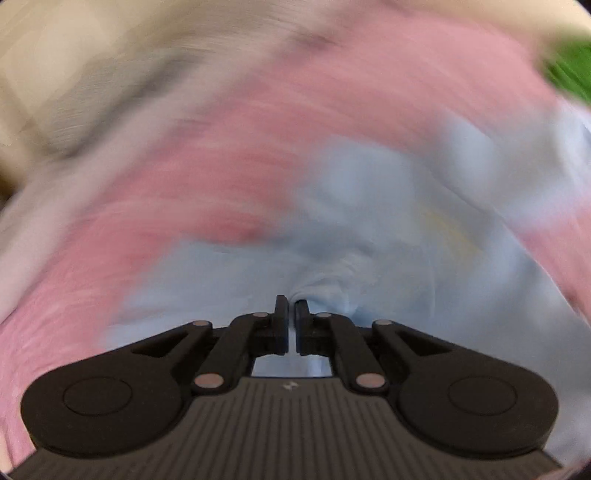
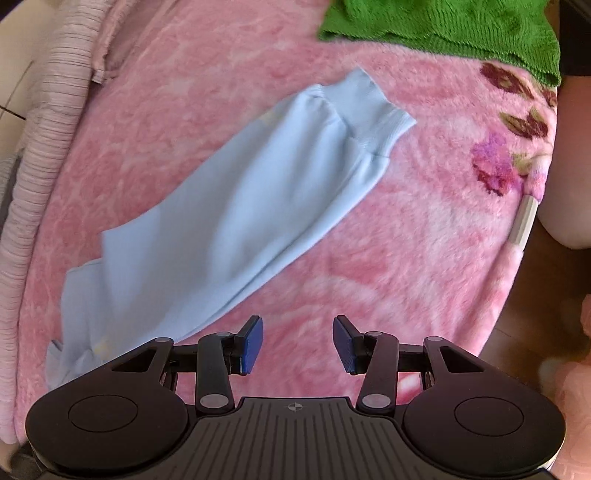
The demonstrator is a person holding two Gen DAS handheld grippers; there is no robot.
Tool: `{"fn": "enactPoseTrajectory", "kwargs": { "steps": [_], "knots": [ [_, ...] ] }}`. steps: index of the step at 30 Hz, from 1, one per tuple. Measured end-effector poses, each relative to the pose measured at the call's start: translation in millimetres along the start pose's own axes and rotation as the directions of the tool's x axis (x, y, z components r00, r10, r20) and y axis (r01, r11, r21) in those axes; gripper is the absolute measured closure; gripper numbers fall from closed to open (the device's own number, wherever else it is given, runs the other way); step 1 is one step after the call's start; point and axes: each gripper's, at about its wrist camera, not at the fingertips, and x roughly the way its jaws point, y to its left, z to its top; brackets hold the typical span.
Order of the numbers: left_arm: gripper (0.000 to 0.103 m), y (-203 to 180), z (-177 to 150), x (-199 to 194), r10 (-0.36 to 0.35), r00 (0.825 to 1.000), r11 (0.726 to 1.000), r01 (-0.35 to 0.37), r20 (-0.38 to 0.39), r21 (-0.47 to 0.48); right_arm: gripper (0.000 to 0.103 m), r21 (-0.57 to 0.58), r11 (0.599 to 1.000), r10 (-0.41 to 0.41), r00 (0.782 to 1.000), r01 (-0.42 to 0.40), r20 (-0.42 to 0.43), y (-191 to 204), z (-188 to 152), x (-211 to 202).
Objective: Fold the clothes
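The left gripper [image 1: 291, 306] points steeply down at the blanket [image 1: 207, 177], its black fingers [image 1: 280, 321] drawn together with only a slit between them. Light blue cloth puckers into folds right at the tips, so the jaws are pinched on the garment [image 1: 369, 206]. The left wrist view is smeared with blur, and little else can be made out there beyond pink, blue and a patch of the green towel [image 1: 569, 66] at upper right.

The right gripper [image 2: 297, 339] also tilts down, hanging over bare pink blanket [image 2: 388, 258] with its jaws spread apart and nothing between them. Its pads [image 2: 253, 339] are blue. The left pad sits just beside the garment's lower edge; I cannot tell whether it touches.

No readable writing shows; each gripper body carries only a small round emblem.

The garment [image 2: 236, 206] is pale blue, soft and long, lying diagonally across the blanket from lower left to upper right, with a ribbed band at the upper right end. The green towel [image 2: 443, 26] lies beyond it at the top. The blanket has a flower print [image 2: 502, 162] at right.
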Motion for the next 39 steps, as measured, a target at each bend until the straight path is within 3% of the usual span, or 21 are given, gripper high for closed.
{"fn": "enactPoseTrajectory", "kwargs": {
  "steps": [2, 3, 5, 6, 8, 10, 11, 14, 15, 16, 17, 19, 21, 23, 27, 29, 31, 32, 33, 34, 39],
  "knots": [
    [0.099, 77.9, -3.4, -12.8, 0.162, 0.986, 0.977, -0.155, 0.035, -0.143, 0.057, -0.009, 1.000, 0.009, 1.000, -0.009, 0.012, 9.1, -9.5, -6.4],
    [0.099, 119.2, -9.8, -19.3, 0.252, 0.967, 0.946, -0.240, 0.031, -0.217, 0.057, -0.014, 1.000, 0.019, 1.000, -0.019, 0.020, 14.4, -16.5, -9.0],
    [0.099, 201.7, -22.6, -32.2, 0.423, 0.906, 0.846, -0.394, 0.003, -0.359, 0.057, -0.023, 0.999, 0.040, 0.999, -0.039, 0.030, 25.0, -29.7, -8.8],
    [0.098, 245.6, -41.1, -35.0, 0.496, 0.866, 0.771, -0.470, -0.057, -0.430, 0.057, -0.028, 0.999, 0.048, 0.998, -0.047, 0.030, 29.8, -38.1, -9.1],
    [0.094, 312.2, -85.5, -37.2, 0.511, 0.833, 0.653, -0.538, -0.214, -0.533, 0.057, -0.040, 0.997, 0.064, 0.998, -0.063, 0.025, 38.3, -57.0, -6.9],
    [0.092, 348.4, -136.6, -45.1, 0.430, 0.853, 0.575, -0.511, -0.296, -0.639, 0.057, -0.060, 0.995, 0.082, 0.997, -0.081, 0.009, 43.7, -78.9, -3.8],
    [0.089, 353.1, -161.3, -49.5, 0.371, 0.876, 0.552, -0.475, -0.309, -0.686, 0.057, -0.072, 0.993, 0.091, 0.996, -0.091, -0.003, 45.3, -91.5, -1.6],
    [0.084, 324.1, -218.2, -57.9, 0.153, 0.953, 0.534, -0.303, -0.263, -0.789, 0.056, -0.106, 0.988, 0.107, 0.993, -0.112, -0.048, 46.1, -127.5, 5.5],
    [0.081, 303.3, -235.0, -59.7, 0.051, 0.972, 0.531, -0.223, -0.231, -0.818, 0.055, -0.119, 0.986, 0.108, 0.992, -0.116, -0.070, 44.4, -141.1, 7.9],
    [0.080, 282.1, -251.8, -61.5, -0.053, 0.979, 0.519, -0.141, -0.196, -0.843, 0.054, -0.127, 0.984, 0.112, 0.990, -0.123, -0.087, 42.1, -151.2, 9.1],
    [0.079, 260.1, -265.9, -62.2, -0.147, 0.976, 0.493, -0.068, -0.160, -0.867, 0.053, -0.136, 0.982, 0.117, 0.988, -0.130, -0.104, 39.8, -161.4, 10.3],
    [0.079, 215.9, -293.5, -63.3, -0.326, 0.942, 0.420, 0.071, -0.077, -0.905, 0.050, -0.159, 0.974, 0.141, 0.981, -0.161, -0.133, 34.2, -182.6, 12.8],
    [0.077, 182.8, -306.4, -61.6, -0.414, 0.910, 0.378, 0.147, -0.025, -0.914, 0.048, -0.192, 0.963, 0.165, 0.977, -0.190, -0.137, 28.7, -198.5, 13.8],
    [0.076, 164.4, -312.6, -57.9, -0.434, 0.901, 0.388, 0.166, -0.021, -0.906, 0.047, -0.232, 0.950, 0.184, 0.974, -0.211, -0.133, 24.5, -213.4, 14.3],
    [0.065, 151.6, -308.6, -47.6, -0.392, 0.919, 0.469, 0.165, -0.037, -0.868, 0.045, -0.291, 0.928, 0.205, 0.971, -0.233, -0.124, 25.4, -229.8, 27.3],
    [0.065, 146.8, -302.7, -32.9, -0.378, 0.924, 0.503, 0.150, -0.060, -0.851, 0.045, -0.292, 0.926, 0.217, 0.971, -0.237, -0.101, 29.0, -233.4, 40.7],
    [0.068, 140.4, -298.9, -23.9, -0.406, 0.913, 0.511, 0.186, -0.045, -0.839, 0.046, -0.295, 0.922, 0.231, 0.968, -0.251, -0.103, 35.2, -235.8, 50.9],
    [0.084, 138.5, -295.4, -21.9, -0.408, 0.911, 0.529, 0.190, -0.051, -0.827, 0.067, -0.306, 0.914, 0.243, 0.964, -0.264, -0.107, 38.5, -237.0, 52.9],
    [0.092, 140.0, -292.2, -23.1, -0.432, 0.901, 0.520, 0.211, -0.042, -0.827, 0.099, -0.334, 0.909, 0.226, 0.968, -0.250, -0.109, 45.9, -238.4, 51.3],
    [0.093, 141.7, -289.0, -24.5, -0.458, 0.889, 0.509, 0.233, -0.031, -0.829, 0.099, -0.329, 0.911, 0.218, 0.968, -0.248, -0.127, 48.9, -237.6, 47.9],
    [0.094, 175.1, -291.8, -81.4, -0.533, 0.837, 0.319, 0.332, 0.122, -0.887, 0.100, -0.249, 0.910, 0.293, 0.940, -0.330, -0.175, 37.2, -222.1, -18.8]
  ]
}}
